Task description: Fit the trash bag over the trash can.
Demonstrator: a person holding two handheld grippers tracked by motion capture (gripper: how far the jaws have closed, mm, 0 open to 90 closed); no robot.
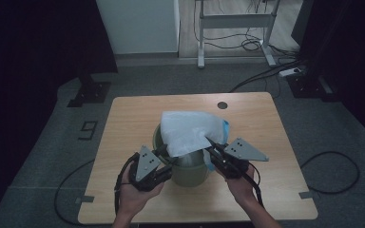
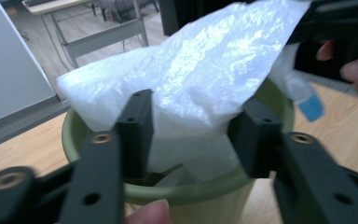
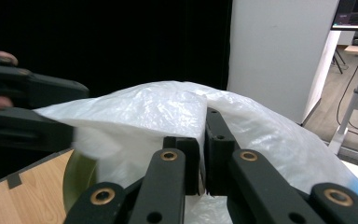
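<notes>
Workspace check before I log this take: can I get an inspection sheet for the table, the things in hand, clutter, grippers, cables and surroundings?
Surface: wooden table, with a round dark hole near its far edge.
Job's things: green bin near the table's middle; white plastic bag draped over its mouth, a blue patch at its right edge.
Clutter: nothing seen.
Grippers: left gripper at the bin's near rim, jaws apart astride a fold of the bag, pads not pressing it; right gripper shut on the bag.
Cables: one trails from each gripper; more lie looped on the floor.
Surroundings: grey floor, white cabinet, metal desk frame, power strip, dark curtains.
</notes>
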